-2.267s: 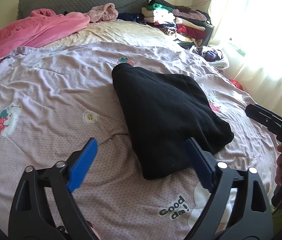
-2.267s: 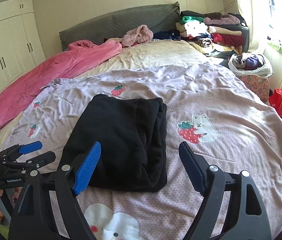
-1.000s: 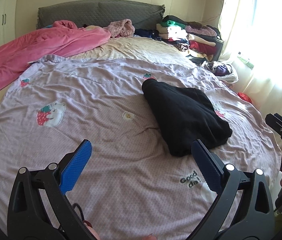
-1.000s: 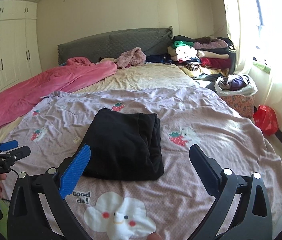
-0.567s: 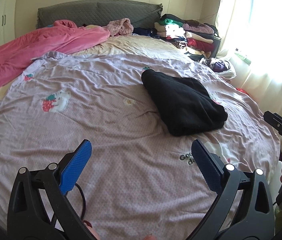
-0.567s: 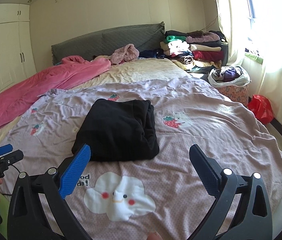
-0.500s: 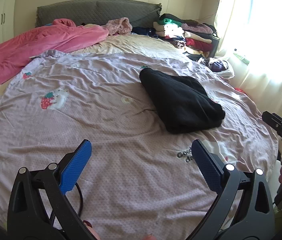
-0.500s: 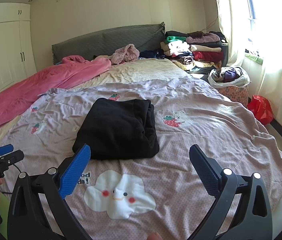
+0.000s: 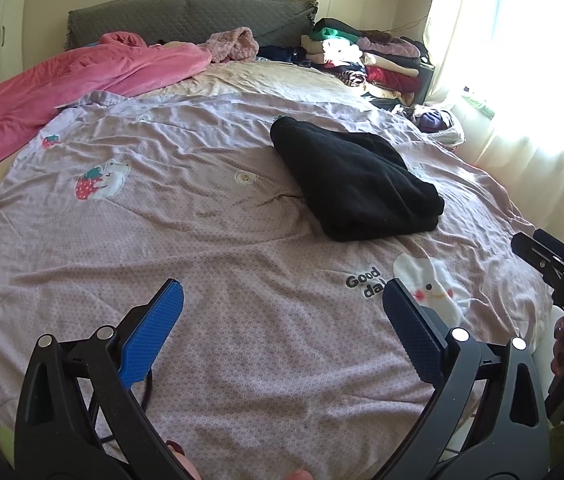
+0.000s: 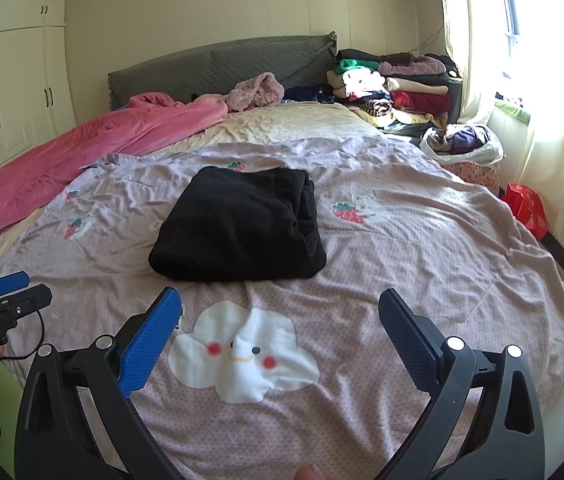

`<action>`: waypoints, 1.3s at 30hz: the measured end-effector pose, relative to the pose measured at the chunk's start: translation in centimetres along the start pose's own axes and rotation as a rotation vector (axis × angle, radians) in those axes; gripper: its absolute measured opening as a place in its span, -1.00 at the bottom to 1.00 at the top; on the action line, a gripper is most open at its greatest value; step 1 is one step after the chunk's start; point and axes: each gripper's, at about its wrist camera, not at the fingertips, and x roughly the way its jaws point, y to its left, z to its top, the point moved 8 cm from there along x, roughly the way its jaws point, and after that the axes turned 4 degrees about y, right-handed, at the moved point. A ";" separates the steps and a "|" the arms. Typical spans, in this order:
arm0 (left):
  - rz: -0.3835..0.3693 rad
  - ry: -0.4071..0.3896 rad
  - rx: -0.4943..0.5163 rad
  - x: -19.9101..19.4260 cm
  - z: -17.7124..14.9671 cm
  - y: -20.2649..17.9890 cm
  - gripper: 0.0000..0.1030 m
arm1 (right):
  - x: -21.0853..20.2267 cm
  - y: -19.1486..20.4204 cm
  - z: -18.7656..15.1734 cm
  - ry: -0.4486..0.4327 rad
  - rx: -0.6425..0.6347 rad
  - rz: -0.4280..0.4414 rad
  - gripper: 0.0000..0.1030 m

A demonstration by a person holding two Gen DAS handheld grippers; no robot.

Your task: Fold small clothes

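Note:
A folded black garment (image 9: 356,182) (image 10: 241,226) lies flat on the lilac bedcover (image 9: 217,264) (image 10: 422,248), towards the middle of the bed. My left gripper (image 9: 282,316) is open and empty, held well back from the garment, near the foot of the bed. My right gripper (image 10: 279,320) is open too, nothing between its blue pads, hovering over a white cloud print short of the garment. Each gripper shows at the edge of the other's view, held by a hand.
A pink blanket (image 10: 81,148) lies along the bed's left side. A stack of folded clothes (image 10: 394,88) stands at the head on the right. A basket of clothes (image 10: 466,148) and a red bag (image 10: 528,208) sit on the floor by the curtained window.
Both grippers have drawn back from the black garment towards the foot of the bed, staying open. The garment has not moved.

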 end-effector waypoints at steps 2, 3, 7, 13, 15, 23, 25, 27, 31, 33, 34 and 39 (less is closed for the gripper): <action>0.000 0.000 -0.002 0.0 -0.1 0.0 0.82 | 0.2 0.0 -0.2 0.008 0.002 0.004 0.91; -0.003 0.000 -0.004 0.0 -0.1 0.0 0.82 | 0.3 0.1 -0.4 0.011 -0.001 0.003 0.91; 0.001 0.000 -0.003 0.0 -0.1 0.0 0.82 | 0.5 0.2 -0.5 0.018 -0.003 0.006 0.91; -0.005 -0.001 0.000 0.1 -0.2 -0.2 0.82 | 0.7 0.4 -0.6 0.025 -0.005 0.011 0.91; -0.008 0.000 0.000 0.1 -0.4 -0.3 0.82 | 0.8 0.5 -0.7 0.027 -0.006 0.013 0.91; -0.007 0.008 0.007 0.2 -0.7 -0.9 0.82 | 1.1 1.1 -1.1 0.037 -0.013 0.028 0.91; -0.007 0.009 0.009 0.2 -0.8 -1.0 0.82 | 1.2 1.2 -1.2 0.041 -0.015 0.030 0.91; -0.007 0.009 0.006 0.2 -0.8 -1.0 0.82 | 1.2 1.3 -1.3 0.044 -0.015 0.035 0.91; -0.007 0.010 0.005 0.2 -0.8 -1.0 0.82 | 1.2 1.3 -1.4 0.051 -0.015 0.037 0.91; -0.003 0.008 0.006 0.2 -0.8 -0.9 0.82 | 1.2 1.3 -1.4 0.049 -0.015 0.038 0.91; -0.004 0.009 0.004 0.2 -0.8 -0.9 0.82 | 1.2 1.4 -1.3 0.050 -0.017 0.039 0.91; 0.001 0.011 0.000 0.2 -0.8 -0.8 0.82 | 1.2 1.5 -1.2 0.050 -0.019 0.038 0.91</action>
